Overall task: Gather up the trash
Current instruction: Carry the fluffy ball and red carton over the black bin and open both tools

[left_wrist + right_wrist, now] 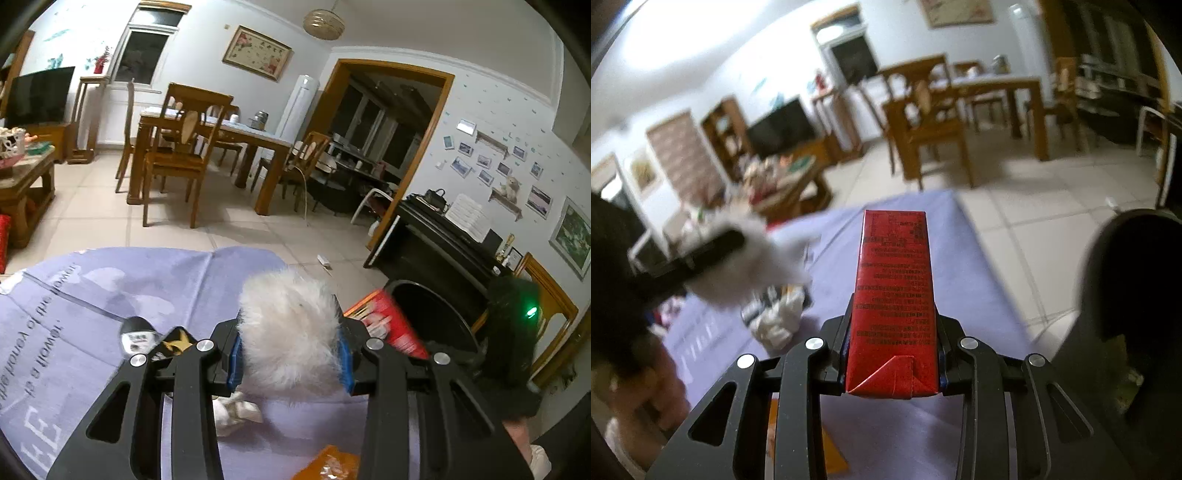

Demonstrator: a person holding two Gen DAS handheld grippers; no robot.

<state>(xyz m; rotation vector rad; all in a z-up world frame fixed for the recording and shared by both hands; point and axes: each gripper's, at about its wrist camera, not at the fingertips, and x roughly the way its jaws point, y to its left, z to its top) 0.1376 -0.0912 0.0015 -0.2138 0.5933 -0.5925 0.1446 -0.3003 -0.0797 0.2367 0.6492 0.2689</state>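
My left gripper [291, 350] is shut on a white fluffy ball [288, 325] and holds it above the purple cloth [110, 288]. My right gripper [892, 350] is shut on a red drink carton [894, 295], held lengthwise above the cloth [967, 266]. The carton also shows in the left wrist view [388, 321], at the rim of the black trash bin [432, 314]. The bin stands at the right in the right wrist view [1126, 277]. The fluffy ball shows blurred at the left there [746, 266].
On the cloth lie a crumpled white tissue [236, 410] [779, 321], an orange wrapper [328, 465], and a small dark packet [147, 336]. A wooden dining table with chairs [207, 147] stands beyond. A black piano [443, 236] stands at the right, a coffee table [22, 184] at the left.
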